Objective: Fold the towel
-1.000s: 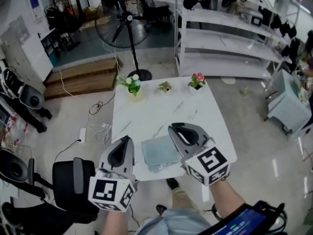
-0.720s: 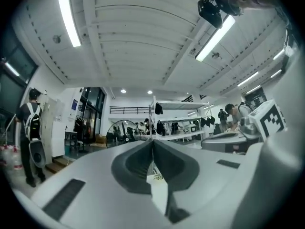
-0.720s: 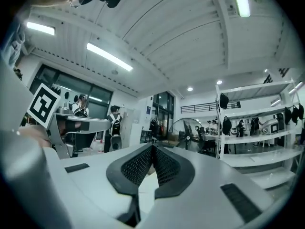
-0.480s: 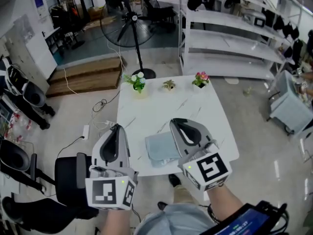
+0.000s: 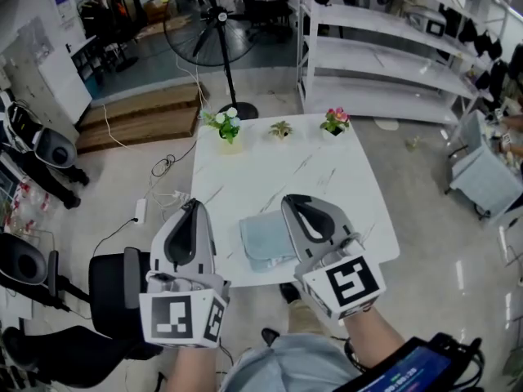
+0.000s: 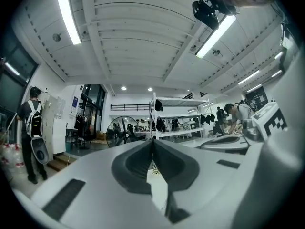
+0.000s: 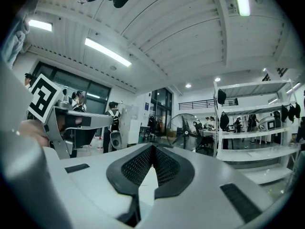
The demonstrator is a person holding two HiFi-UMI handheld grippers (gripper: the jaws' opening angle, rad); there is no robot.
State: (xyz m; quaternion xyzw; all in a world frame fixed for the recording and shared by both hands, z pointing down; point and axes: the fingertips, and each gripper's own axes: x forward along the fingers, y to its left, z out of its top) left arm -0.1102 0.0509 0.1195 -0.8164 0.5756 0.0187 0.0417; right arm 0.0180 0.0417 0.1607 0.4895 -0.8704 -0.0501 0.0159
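Towel (image 5: 265,239), pale blue and folded into a thick rectangle, lies on the white marble-patterned table (image 5: 270,170) close to its near edge, and neither of my tools touches it. My left hand-held gripper (image 5: 193,206) hangs off the table's near left corner, above the floor, with its jaws pressed together and nothing between them. My right hand-held gripper (image 5: 292,202) hovers above the towel's right edge, hiding that edge from the head view; its jaws are likewise closed on nothing. Both point level, out across the room rather than down at the table. Three small potted plants (image 5: 280,129) stand in a row along the table's far edge, well apart from the towel. A standing fan (image 5: 204,27) is beyond the table, and a black chair (image 5: 114,292) sits on the floor to my left.
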